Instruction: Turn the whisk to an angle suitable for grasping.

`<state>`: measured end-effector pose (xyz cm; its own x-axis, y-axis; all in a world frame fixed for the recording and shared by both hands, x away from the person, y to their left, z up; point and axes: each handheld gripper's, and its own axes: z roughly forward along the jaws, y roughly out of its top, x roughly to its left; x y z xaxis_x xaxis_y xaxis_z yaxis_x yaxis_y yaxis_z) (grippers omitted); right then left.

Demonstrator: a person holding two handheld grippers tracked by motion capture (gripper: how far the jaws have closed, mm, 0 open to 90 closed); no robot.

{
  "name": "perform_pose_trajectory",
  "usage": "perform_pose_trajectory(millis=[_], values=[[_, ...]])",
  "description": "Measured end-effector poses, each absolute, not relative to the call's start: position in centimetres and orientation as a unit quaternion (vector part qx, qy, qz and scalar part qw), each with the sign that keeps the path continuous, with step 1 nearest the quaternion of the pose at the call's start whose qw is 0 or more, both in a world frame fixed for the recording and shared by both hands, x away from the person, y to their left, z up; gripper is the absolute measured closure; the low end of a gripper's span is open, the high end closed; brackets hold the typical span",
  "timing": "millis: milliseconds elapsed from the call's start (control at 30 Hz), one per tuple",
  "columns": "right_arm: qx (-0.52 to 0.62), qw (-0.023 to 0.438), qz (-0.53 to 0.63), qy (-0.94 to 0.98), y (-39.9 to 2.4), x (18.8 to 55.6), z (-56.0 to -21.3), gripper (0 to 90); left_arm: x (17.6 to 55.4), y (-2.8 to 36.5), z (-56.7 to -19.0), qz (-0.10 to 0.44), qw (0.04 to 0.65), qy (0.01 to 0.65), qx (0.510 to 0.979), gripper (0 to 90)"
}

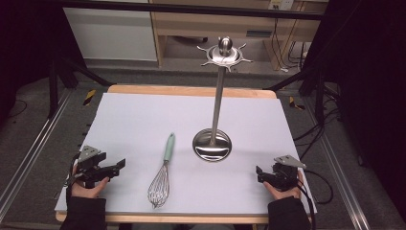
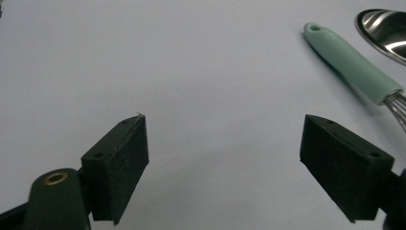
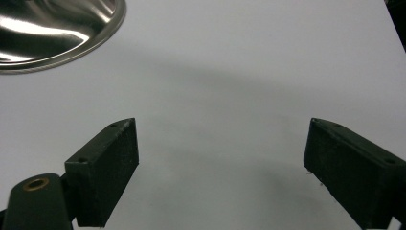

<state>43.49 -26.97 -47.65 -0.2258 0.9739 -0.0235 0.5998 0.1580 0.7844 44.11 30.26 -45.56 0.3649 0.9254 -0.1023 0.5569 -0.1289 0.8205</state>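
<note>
The left gripper (image 1: 115, 166) rests at the near left corner of the worktop (image 1: 134, 120), held in a hand (image 1: 86, 188); its jaws stand wide apart and nothing is between them. The right gripper (image 1: 259, 173) sits at the near right corner in the other hand (image 1: 282, 191), also fully open and empty — only the bare white surface shows between its black pads (image 3: 107, 170).

Between the two grippers, nearer to the left one, lies a whisk (image 1: 162, 178). Its wire head points toward the person and its mint-green handle (image 2: 352, 64) points away. It touches neither gripper.

Farther on, ahead of the right gripper and to its left, stands a metal utensil stand (image 1: 216, 103) — a round shiny base (image 3: 52, 28), a thin upright pole and a ring of hooks (image 1: 225, 53) on top. The whisk handle ends just beside the base.
</note>
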Motion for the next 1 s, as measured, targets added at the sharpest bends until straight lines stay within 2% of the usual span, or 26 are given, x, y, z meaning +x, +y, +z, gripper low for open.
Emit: perform_pose_trajectory(millis=[1000], values=[[0.551,0.278,0.335,0.712,-26.5,43.2,-47.3,18.3,43.8,25.5,-43.0,0.225,0.419,0.463,0.748,19.0]])
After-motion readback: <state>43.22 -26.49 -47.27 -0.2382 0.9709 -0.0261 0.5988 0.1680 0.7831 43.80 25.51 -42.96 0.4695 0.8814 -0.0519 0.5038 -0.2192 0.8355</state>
